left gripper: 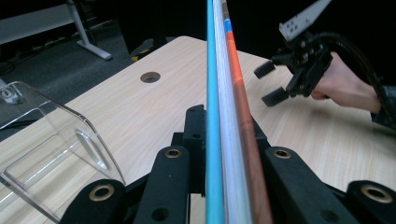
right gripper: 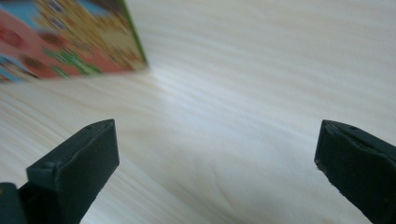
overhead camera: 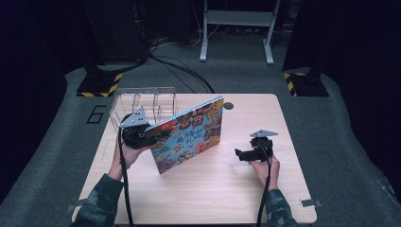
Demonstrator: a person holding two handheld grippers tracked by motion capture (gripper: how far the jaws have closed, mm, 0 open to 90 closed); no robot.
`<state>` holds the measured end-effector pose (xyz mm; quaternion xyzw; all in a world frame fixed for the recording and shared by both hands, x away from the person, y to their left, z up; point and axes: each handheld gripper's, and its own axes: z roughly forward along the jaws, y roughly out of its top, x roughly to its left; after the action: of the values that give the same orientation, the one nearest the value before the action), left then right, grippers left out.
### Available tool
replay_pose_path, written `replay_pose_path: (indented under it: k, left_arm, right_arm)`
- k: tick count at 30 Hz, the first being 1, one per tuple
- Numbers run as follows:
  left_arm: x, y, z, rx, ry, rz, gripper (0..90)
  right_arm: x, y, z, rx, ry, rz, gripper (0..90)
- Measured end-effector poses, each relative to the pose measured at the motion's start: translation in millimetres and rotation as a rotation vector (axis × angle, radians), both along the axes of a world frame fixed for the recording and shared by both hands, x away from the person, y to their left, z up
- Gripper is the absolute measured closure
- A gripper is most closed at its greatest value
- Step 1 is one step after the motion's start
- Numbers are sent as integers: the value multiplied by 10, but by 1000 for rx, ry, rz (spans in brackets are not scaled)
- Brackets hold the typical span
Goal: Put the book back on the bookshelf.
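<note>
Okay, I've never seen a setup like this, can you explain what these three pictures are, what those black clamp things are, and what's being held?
A person sits at a wooden table, holding a hand-operated clamp in each hand. One picture looks down from above; the other two come from cameras riding on each clamp. The left gripper is shut on the edge of a colourful picture book, holding it upright, its lower corner at the table. The right gripper is open and empty, low over bare wood. A clear plastic rack stands behind the book.

"6" on grey floor (overhead camera: 96, 115)
</note>
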<state>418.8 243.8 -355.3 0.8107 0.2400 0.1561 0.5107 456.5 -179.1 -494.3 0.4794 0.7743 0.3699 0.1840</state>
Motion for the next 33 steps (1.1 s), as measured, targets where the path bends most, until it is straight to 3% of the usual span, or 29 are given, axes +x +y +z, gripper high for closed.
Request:
replay_pose_path:
  k: [2, 8, 10, 13, 18, 23, 25, 28, 33]
  left_arm:
    - [3, 3, 2, -1, 4, -3, 785]
    - [-9, 1, -3, -8, 2, -6, 787]
    - [-15, 0, -11, -12, -9, -4, 787]
    - [-22, 0, -15, -14, -13, -8, 789]
    - [-41, -24, 13, 1, 5, -19, 801]
    - [-87, -60, 23, 3, 1, -16, 808]
    - [-112, -77, 68, 8, -27, -17, 809]
    - [-120, -69, 144, -7, -22, -17, 810]
    - [-137, -30, 287, -25, -47, -13, 810]
  right_arm:
    - [-29, -77, -174, -47, 5, -28, 0]
    - [-21, -84, -308, -99, 48, -55, 0]
    - [-19, -81, -319, -95, 20, -49, 0]
    - [-18, -91, -345, -74, 21, -53, 0]
    - [-19, -95, -356, -79, 0, -59, 0]
    - [-35, -90, -351, -74, 13, -75, 0]
    - [-35, -90, -351, -74, 12, -75, 0]
    - [-34, -90, -351, -74, 12, -74, 0]
    - [-31, -94, -350, -80, 14, -68, 0]
